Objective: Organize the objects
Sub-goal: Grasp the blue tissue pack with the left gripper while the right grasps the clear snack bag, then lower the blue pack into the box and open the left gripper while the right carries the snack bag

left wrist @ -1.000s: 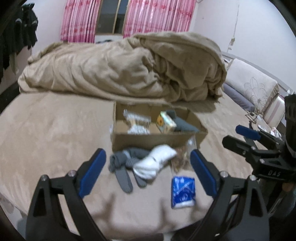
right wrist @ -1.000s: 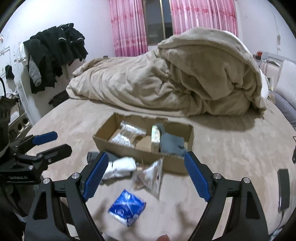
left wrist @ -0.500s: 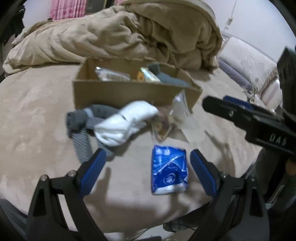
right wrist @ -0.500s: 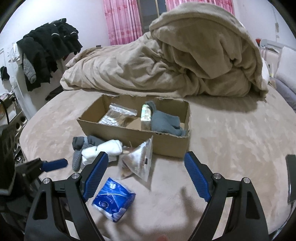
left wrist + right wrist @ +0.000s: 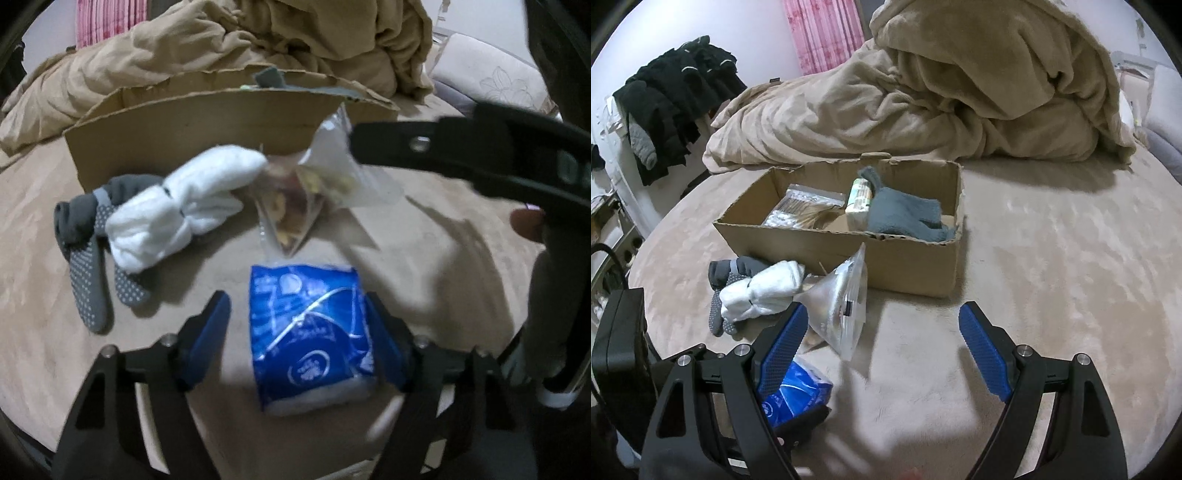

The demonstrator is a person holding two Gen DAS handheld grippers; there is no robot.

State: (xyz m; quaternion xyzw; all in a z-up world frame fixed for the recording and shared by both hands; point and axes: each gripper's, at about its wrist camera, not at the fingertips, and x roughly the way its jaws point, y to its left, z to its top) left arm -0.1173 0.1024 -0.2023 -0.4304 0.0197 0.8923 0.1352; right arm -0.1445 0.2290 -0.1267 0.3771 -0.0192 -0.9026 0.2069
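Observation:
A blue tissue pack (image 5: 310, 332) lies on the bed between the fingers of my left gripper (image 5: 299, 332); the right pad touches its side, the left pad stands a little off. The pack also shows in the right wrist view (image 5: 794, 397). A clear snack bag (image 5: 295, 192) leans on the cardboard box (image 5: 207, 125). A white sock bundle (image 5: 177, 210) and grey socks (image 5: 85, 258) lie in front of the box. My right gripper (image 5: 882, 354) is open and empty, in front of the snack bag (image 5: 838, 306) and box (image 5: 905, 262).
The box (image 5: 775, 177) holds a packet of cotton swabs (image 5: 801, 206), a small carton (image 5: 858, 201) and a grey-blue sock (image 5: 905, 218). A heaped beige duvet (image 5: 942, 92) lies behind it. Dark clothes (image 5: 672, 107) hang at the left. Pillows (image 5: 491, 74) lie at the right.
My left gripper has dropped down and forward over the blue tissue pack, and its fingers have narrowed around it. My right gripper has moved closer to the box and snack bag.

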